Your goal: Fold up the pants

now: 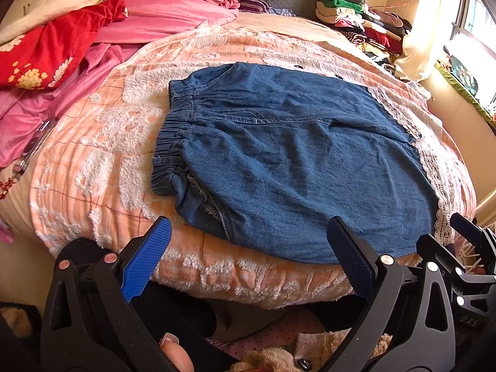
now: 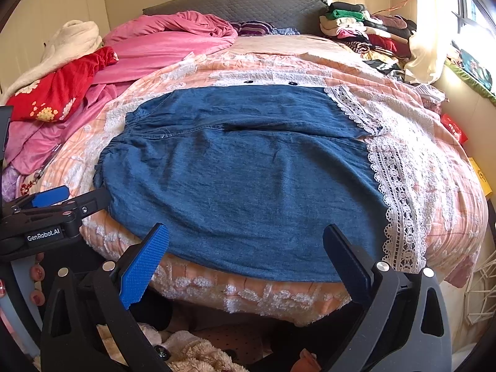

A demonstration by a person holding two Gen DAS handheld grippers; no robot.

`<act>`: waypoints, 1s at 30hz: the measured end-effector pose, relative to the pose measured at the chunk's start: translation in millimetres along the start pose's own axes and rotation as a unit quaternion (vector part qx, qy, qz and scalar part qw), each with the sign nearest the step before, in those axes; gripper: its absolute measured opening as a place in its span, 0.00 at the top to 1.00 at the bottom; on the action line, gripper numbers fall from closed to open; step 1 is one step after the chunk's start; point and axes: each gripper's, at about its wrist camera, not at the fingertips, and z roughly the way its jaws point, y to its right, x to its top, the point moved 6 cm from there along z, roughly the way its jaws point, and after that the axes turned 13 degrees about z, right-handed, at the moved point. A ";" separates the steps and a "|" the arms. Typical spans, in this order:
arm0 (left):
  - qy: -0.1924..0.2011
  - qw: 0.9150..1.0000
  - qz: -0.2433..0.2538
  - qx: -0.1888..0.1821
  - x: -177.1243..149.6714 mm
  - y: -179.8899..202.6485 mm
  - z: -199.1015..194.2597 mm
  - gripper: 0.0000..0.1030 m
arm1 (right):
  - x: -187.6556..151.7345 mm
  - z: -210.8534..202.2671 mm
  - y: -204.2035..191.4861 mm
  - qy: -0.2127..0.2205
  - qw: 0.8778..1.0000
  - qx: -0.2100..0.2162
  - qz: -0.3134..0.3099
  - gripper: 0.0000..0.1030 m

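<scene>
Pants (image 2: 248, 170) lie flat mid-frame on bed (image 2: 279, 297), waistband left, lace hems right, one leg apparently folded over the other. Left claw (image 1: 248, 257) wide, empty, at near edge; right claw (image 2: 245, 257) wide, empty too. Next likely: grab hems, fold toward waistband.

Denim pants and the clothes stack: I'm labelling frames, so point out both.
denim pants (image 2: 248, 179), right wrist view, middle of the blue fabric.
clothes stack (image 1: 356, 21), left wrist view, folded pile by the headboard.
</scene>
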 end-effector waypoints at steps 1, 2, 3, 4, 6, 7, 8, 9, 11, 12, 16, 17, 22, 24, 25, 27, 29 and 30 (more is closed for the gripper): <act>-0.001 1.000 0.000 0.001 -0.1 0.1 0.0 0.08 | 0.4 0.0 -0.2 0.000 1.000 -0.001 0.000 0.04; -0.001 1.000 0.000 0.000 -0.3 0.2 0.0 0.08 | 0.4 0.3 -0.3 0.000 1.000 -0.002 0.000 0.04; -0.001 1.000 0.000 -0.001 -0.3 0.2 -0.1 0.08 | 0.2 0.8 -0.1 -0.001 1.000 -0.001 0.001 0.04; 0.000 1.000 0.000 -0.001 -0.5 -0.1 0.1 0.08 | 0.3 0.5 0.2 -0.001 1.000 -0.003 0.001 0.04; 0.000 1.000 0.001 -0.001 -0.6 0.1 -0.2 0.08 | 0.5 1.0 -0.5 -0.001 1.000 -0.002 0.000 0.04; 0.000 1.000 0.000 0.000 -0.5 0.0 -0.2 0.08 | 0.6 0.8 -0.4 -0.001 1.000 -0.004 0.000 0.04; 0.000 1.000 0.000 0.000 -0.4 0.0 0.1 0.08 | 0.6 0.5 -0.6 0.000 1.000 -0.004 -0.002 0.04; 0.000 1.000 0.001 0.000 -0.4 0.5 0.1 0.08 | 0.4 0.7 -0.7 0.000 1.000 -0.004 -0.003 0.04; 0.000 1.000 0.001 0.000 -0.5 0.4 0.8 0.08 | 1.0 1.2 -0.5 0.000 1.000 -0.005 -0.002 0.04; -0.001 1.000 0.001 -0.001 -0.6 0.4 1.3 0.08 | 1.1 1.4 -0.1 -0.001 1.000 -0.005 -0.002 0.04; -0.002 1.000 0.001 0.001 -0.4 -2.3 2.6 0.08 | 2.3 2.2 -0.1 -0.001 1.000 -0.006 -0.003 0.04; -0.002 1.000 -0.001 0.002 -0.1 -3.1 3.0 0.08 | 2.9 2.3 -0.8 -0.001 1.000 -0.006 -0.004 0.04; -0.003 1.000 -0.004 0.002 3.1 -10.0 6.7 0.08 | 8.9 3.5 -4.2 0.003 1.000 -0.004 -0.009 0.04; -0.003 1.000 -0.005 0.003 5.3 -12.8 8.5 0.08 | 13.1 5.0 -5.9 0.004 1.000 -0.002 -0.012 0.04; -0.004 1.000 -0.006 0.003 6.5 -14.9 9.9 0.08 | 16.4 6.1 -6.7 0.005 1.000 -0.001 -0.013 0.04; -0.002 1.000 -0.009 0.001 10.7 -19.6 11.9 0.08 | 23.5 8.6 -8.7 0.007 1.000 0.005 -0.014 0.04; 0.000 1.000 -0.011 0.001 16.3 -25.2 13.7 0.08 | 34.0 11.7 -11.8 0.011 1.000 0.011 -0.020 0.04; 0.007 1.000 -0.012 -0.001 21.8 -29.6 13.8 0.08 | 39.0 13.0 -13.2 0.012 1.000 0.017 -0.021 0.04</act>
